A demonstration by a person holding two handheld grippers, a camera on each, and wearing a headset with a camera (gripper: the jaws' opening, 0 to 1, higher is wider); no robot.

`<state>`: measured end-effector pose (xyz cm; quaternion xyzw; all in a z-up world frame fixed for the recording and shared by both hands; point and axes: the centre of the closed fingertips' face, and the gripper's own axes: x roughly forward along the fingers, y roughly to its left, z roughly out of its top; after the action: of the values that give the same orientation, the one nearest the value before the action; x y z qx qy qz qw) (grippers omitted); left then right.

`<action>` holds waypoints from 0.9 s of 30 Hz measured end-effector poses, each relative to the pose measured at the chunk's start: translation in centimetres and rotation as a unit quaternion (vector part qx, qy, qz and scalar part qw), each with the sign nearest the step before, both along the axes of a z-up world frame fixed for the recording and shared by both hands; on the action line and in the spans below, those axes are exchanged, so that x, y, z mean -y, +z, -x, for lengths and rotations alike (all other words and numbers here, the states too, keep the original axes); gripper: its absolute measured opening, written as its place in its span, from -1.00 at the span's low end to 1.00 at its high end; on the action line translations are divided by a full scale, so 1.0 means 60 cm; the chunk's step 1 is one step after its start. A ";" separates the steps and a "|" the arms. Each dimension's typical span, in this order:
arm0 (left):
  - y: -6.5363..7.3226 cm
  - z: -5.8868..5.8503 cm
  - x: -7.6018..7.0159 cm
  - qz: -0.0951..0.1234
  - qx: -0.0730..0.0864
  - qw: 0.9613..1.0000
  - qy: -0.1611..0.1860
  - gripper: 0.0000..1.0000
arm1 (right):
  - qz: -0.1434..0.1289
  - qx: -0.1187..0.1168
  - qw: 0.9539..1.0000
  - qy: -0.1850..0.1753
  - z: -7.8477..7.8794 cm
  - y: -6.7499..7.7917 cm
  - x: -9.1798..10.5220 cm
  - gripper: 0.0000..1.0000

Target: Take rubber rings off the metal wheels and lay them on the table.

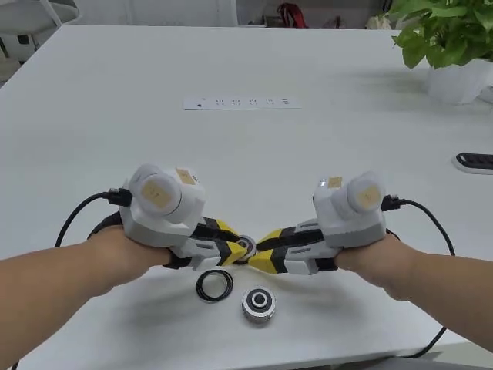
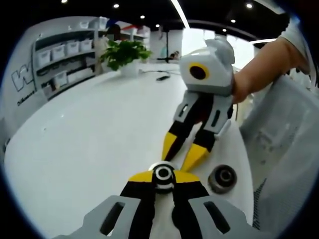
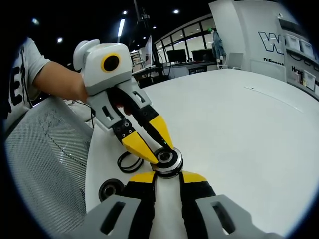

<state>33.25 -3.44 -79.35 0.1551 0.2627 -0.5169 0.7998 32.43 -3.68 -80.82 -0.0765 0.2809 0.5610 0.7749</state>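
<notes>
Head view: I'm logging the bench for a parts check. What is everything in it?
table: one, white, under everything
held wheel: one, silver, between the yellow tips
loose wheel: one, silver and black, near table edge
rubber ring: one, black, flat beside the loose wheel
socket strip: one, white, mid table
potted plant: one, green, far right
black device: one, right edge
cables: two, black, beside the arms
left hand-held gripper: one, grey-black-yellow, shut on held wheel
right hand-held gripper: one, same colours, tips at held wheel, grip unclear
</notes>
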 end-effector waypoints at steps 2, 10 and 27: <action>0.000 0.000 0.000 0.000 0.000 1.000 0.001 -0.74 | 0.001 0.000 1.000 0.001 0.001 0.000 0.000 -0.69; 0.001 0.003 0.001 0.002 -0.003 1.000 0.003 -0.74 | 0.011 0.002 1.000 0.002 0.000 -0.001 0.007 -0.97; 0.001 0.004 0.000 -0.007 0.005 1.000 0.003 -0.76 | -0.007 -0.035 0.999 -0.037 -0.009 0.001 0.012 -1.00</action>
<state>33.03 -3.43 -79.28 0.1625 0.2624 -0.5116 0.8019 32.97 -4.42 -80.78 -0.0408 0.3062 0.5363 0.7854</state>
